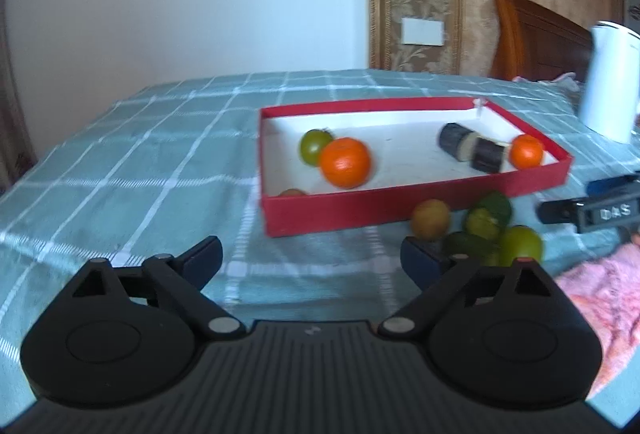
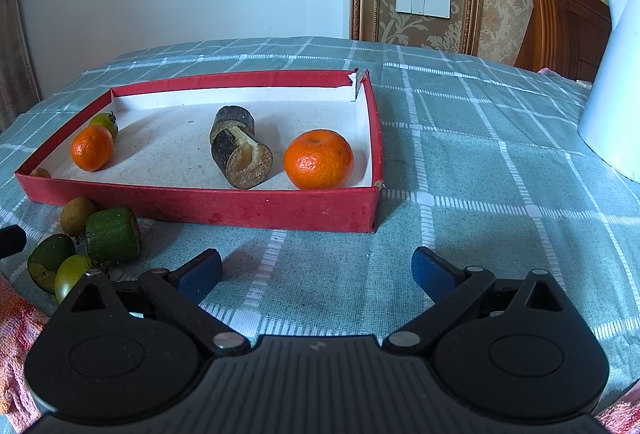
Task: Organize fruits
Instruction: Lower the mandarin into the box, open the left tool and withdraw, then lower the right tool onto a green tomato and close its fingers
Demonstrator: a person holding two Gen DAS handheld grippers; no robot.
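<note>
Both our left gripper (image 1: pixel 310 260) and right gripper (image 2: pixel 316 270) gape empty; loose fruits (image 1: pixel 480 230) lie beside the left one, before the red box (image 2: pixel 208 206).

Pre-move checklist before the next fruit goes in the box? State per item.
1. Left gripper open and empty: ok.
2. Right gripper open and empty: ok.
3. Loose fruit outside the red box, such as the brown fruit and the green tomato, in view: ok.
4. Free floor space in the box between the left orange and the dark cut pieces: ok.
5. Box walls intact: not ok, far right corner torn.
6. White jug clear of the box: ok.
</note>
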